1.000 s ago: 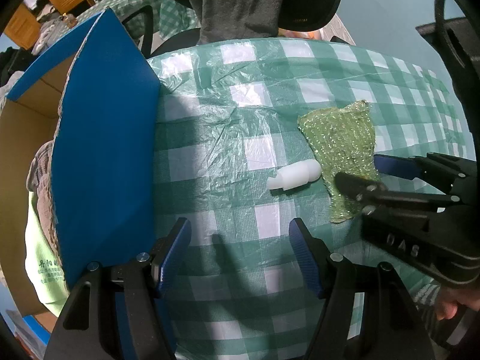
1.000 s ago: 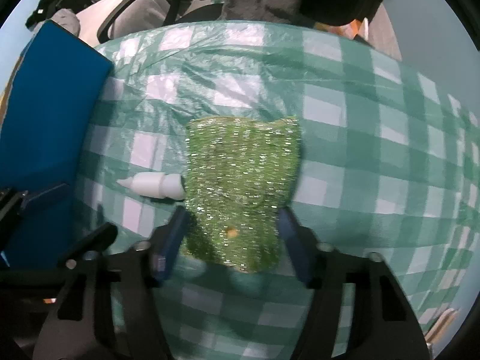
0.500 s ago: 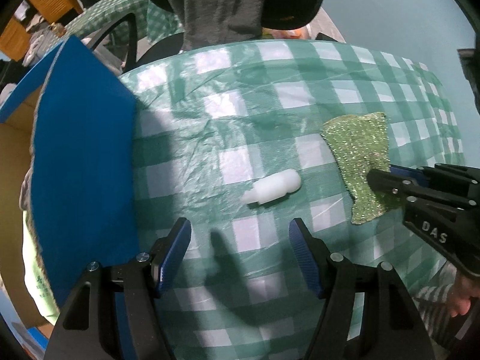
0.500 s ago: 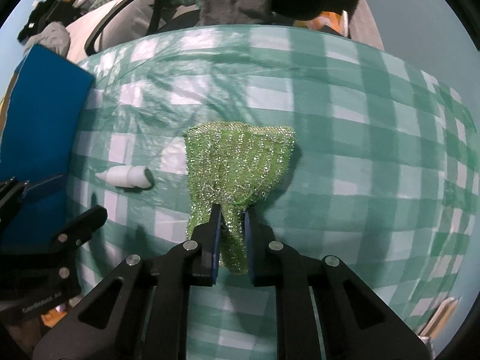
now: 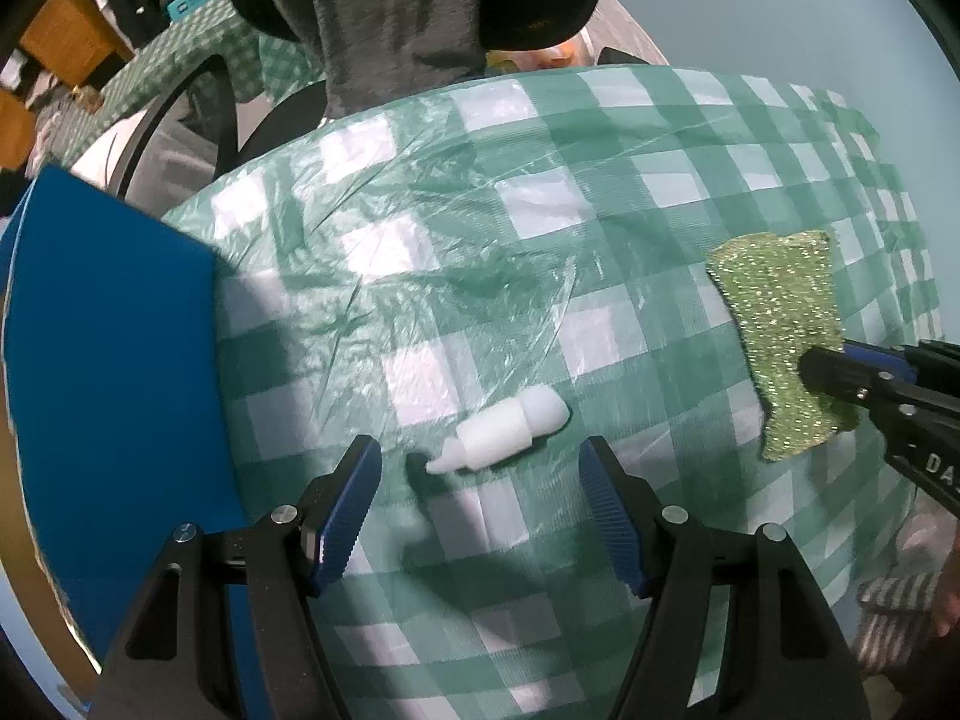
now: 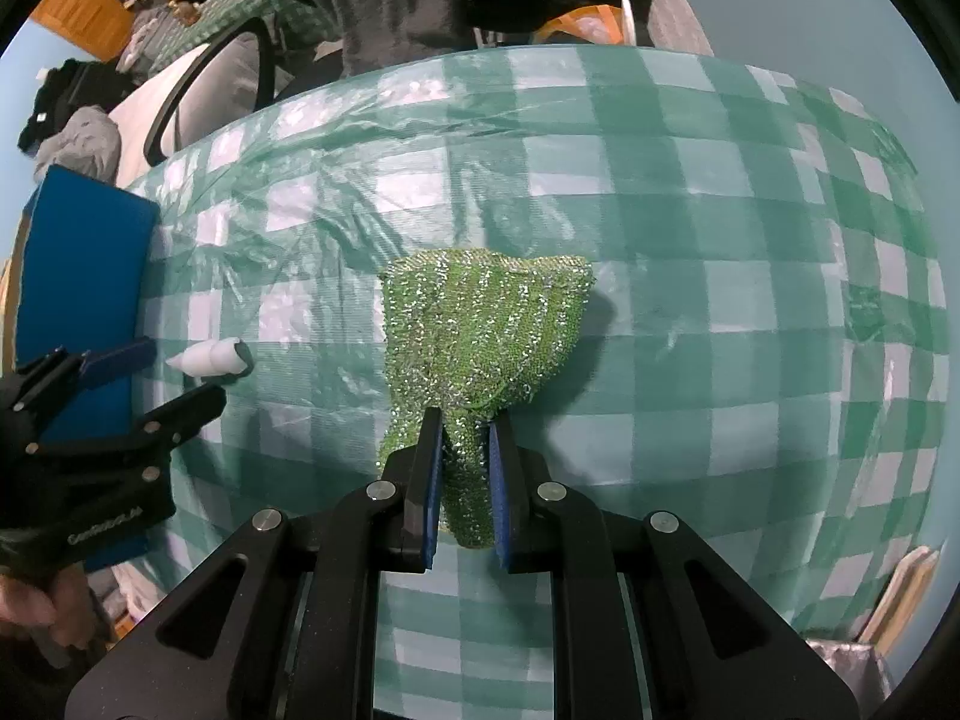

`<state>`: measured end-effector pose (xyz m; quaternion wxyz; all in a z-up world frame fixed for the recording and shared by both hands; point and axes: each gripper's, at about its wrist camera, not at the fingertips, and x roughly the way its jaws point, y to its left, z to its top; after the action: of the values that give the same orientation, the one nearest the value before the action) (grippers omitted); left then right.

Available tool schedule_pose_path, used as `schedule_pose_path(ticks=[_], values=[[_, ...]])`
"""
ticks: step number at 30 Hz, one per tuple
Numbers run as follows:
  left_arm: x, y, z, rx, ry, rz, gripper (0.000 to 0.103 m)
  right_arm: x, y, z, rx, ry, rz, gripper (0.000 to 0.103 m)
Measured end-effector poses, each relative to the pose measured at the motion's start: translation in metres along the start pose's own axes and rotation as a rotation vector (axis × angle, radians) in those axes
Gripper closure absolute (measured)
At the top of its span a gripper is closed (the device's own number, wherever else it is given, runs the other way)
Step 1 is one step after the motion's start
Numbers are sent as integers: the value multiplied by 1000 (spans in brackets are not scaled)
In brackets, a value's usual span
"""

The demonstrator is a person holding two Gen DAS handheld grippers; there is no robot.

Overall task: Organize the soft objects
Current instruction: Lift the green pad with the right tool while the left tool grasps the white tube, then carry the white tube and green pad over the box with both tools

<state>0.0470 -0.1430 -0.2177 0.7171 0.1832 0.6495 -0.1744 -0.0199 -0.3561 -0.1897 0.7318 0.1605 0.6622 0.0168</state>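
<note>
On checked cloth (image 5: 600, 192), one sparkly scourer (image 6: 480, 324), one white bottle (image 5: 504, 432)

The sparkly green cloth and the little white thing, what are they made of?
The green cloth looks like knitted yarn with shiny metallic thread: it glitters all over and bunches limply where the right gripper pinches it. The white thing looks like smooth matte plastic or foam; which one is unclear.

Left tongs (image 5: 480, 468): jaws spread wide, blue-padded fingers (image 5: 351, 507) at lower centre of the left wrist view, nothing between them. Right tongs (image 6: 467, 450): jaws drawn close, clamped on sparkly green cloth (image 6: 480, 330), lower centre of the right wrist view.
</note>
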Motion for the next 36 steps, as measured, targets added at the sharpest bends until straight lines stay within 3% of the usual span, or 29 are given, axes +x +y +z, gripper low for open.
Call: schedule_pose_path(ticks=[16,19,23,26,36], values=[[10,-8,-1,30,0,7,36,-6,-8,-3,24,-11,5,90],[9,-6,-3,15,-13,-15,50,-8,-8,-3,23,-16,8,90],[5,-11,-3,33,-21,-20,79,-11,-8,-4,21,-23,11,90],[5,-15,-3,46,-18,-11,84,-13,-7,-5,17,-28,12,90],[-9,-9,-12,16,-45,-15,87,-27,1,-8,-2,-60,20,90]])
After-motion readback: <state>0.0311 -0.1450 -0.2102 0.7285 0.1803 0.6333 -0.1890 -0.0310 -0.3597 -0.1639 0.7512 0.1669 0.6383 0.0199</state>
